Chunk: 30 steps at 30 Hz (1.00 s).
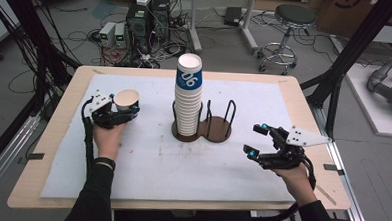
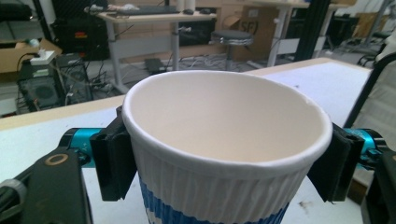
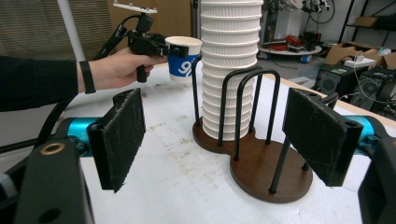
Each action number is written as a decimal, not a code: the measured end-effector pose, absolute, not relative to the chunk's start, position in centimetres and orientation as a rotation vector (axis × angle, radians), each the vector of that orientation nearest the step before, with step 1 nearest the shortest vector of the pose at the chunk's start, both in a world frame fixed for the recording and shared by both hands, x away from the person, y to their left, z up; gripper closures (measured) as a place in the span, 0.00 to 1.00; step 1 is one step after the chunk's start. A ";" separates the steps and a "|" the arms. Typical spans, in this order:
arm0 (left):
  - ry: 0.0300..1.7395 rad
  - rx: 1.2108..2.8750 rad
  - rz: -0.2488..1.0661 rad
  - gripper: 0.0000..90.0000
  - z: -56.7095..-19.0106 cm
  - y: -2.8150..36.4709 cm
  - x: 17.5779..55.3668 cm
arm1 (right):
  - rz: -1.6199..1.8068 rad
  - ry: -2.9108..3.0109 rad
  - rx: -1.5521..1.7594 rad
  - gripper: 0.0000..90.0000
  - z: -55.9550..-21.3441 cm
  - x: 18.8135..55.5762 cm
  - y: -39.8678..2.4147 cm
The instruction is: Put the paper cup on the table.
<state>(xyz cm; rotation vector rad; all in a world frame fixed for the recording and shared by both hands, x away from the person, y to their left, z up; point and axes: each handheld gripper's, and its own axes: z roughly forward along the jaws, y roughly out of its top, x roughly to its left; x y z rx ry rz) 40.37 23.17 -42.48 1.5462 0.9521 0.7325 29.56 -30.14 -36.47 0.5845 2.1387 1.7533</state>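
White matting covers the table (image 1: 146, 163). Left gripper (image 1: 121, 110) clamps an upright paper cup (image 1: 127, 100), mouth up, left of the cup stack (image 1: 188, 97). Right gripper (image 1: 257, 140) gapes wide, holding nothing, near right.

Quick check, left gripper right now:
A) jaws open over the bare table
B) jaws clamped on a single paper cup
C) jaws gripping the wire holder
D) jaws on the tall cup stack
B: the left gripper has its pads pressed on both sides of the paper cup, held apart from the cup stack in the holder.
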 end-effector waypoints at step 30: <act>1.075 1.667 0.713 0.21 -43.1 22.7 40.5 | 1.759 2.139 0.584 0.24 -36.3 29.6 -30.0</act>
